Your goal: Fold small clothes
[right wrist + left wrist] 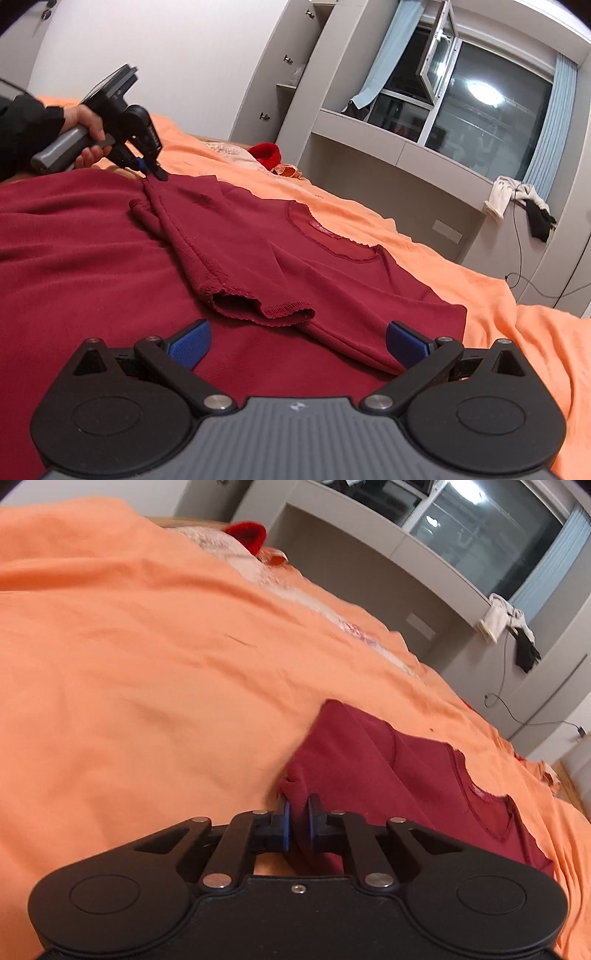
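Left hand-held gripper [159,173] is pinching the limp maroon shirt's [258,236] shoulder seam on the orange bed sheet [129,664] (soft, so grip hems), right hand-held gripper [297,345] hovering wide open, empty.

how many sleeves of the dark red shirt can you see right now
1. One sleeve lies folded across the dark red shirt, its cuff toward the right gripper; the left gripper pinches its upper end. The other may be hidden.

One dark red shirt [258,236], one orange bedsheet [129,664], two tools [297,341].
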{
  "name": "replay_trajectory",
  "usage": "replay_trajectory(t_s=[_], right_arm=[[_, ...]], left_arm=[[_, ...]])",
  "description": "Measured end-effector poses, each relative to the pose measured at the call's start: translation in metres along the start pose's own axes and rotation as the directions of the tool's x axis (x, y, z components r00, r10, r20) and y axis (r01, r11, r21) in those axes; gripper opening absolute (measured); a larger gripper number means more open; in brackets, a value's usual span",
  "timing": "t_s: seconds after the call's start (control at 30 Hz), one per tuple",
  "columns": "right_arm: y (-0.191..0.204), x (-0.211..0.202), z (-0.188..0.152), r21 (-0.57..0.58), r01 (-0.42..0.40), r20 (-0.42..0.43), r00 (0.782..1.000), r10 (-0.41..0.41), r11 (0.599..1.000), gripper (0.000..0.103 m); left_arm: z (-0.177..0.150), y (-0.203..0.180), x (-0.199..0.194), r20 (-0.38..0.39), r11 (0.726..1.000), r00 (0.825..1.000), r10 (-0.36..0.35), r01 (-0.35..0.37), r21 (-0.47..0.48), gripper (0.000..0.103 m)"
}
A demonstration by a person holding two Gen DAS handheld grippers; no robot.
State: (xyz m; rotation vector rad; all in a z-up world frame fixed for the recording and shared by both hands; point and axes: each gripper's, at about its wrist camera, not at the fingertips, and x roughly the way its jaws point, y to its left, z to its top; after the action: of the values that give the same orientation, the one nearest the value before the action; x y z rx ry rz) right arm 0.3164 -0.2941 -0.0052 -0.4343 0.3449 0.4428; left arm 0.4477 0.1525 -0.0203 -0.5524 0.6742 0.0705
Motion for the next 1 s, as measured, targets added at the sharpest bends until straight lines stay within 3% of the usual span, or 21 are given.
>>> replay_trajectory(t_s=[0.13,0.2,0.27,0.37,0.43,0.63,0.73,0.9,1.0], right_arm=[[-0.004,0.001,-0.001,0.018,0.004,-0.004,1.0,-0.004,1.0,0.103],[-0.004,0.001,-0.001,0.015,0.008,-0.001,1.0,-0.008,1.0,0.103],[-0.004,-0.001,-0.002,0.009,0.013,0.003,1.0,-0.013,1.0,0.103],[-0.003,-0.005,-0.003,-0.005,0.027,0.018,0.999,-0.027,1.0,0.103],[0.0,-0.011,-0.004,-0.023,0.041,0.043,0.998,-0.039,0.999,0.103],[0.018,-0.041,-0.006,-0.107,0.082,0.127,0.99,-0.068,0.991,0.103],[0.031,-0.061,-0.011,-0.152,0.082,0.165,0.985,-0.056,0.985,0.103],[0.059,-0.1,-0.024,-0.222,0.063,0.288,0.957,0.004,0.973,0.103],[0.079,-0.115,-0.038,-0.258,0.024,0.284,0.957,0.052,0.966,0.103]], left_arm=[[-0.005,0.003,-0.001,0.049,0.996,0.995,0.091,-0.091,-0.005,0.006],[-0.007,0.006,0.003,0.032,0.996,0.995,0.091,-0.091,-0.018,0.007],[-0.007,0.005,0.0,0.031,0.996,0.996,0.088,-0.088,-0.009,0.016],[-0.007,0.005,-0.011,0.04,0.996,0.995,0.088,-0.087,-0.017,0.035],[-0.01,0.003,-0.024,0.06,0.997,0.995,0.081,-0.081,-0.008,0.055],[-0.027,-0.014,-0.081,0.158,0.986,0.981,0.109,-0.127,0.106,0.098],[-0.041,-0.025,-0.112,0.182,0.976,0.981,0.066,-0.101,0.192,0.102],[-0.078,-0.043,-0.159,0.148,0.949,0.989,-0.007,-0.04,0.314,0.102],[-0.106,-0.053,-0.187,0.139,0.922,0.989,-0.057,-0.002,0.388,0.102]])
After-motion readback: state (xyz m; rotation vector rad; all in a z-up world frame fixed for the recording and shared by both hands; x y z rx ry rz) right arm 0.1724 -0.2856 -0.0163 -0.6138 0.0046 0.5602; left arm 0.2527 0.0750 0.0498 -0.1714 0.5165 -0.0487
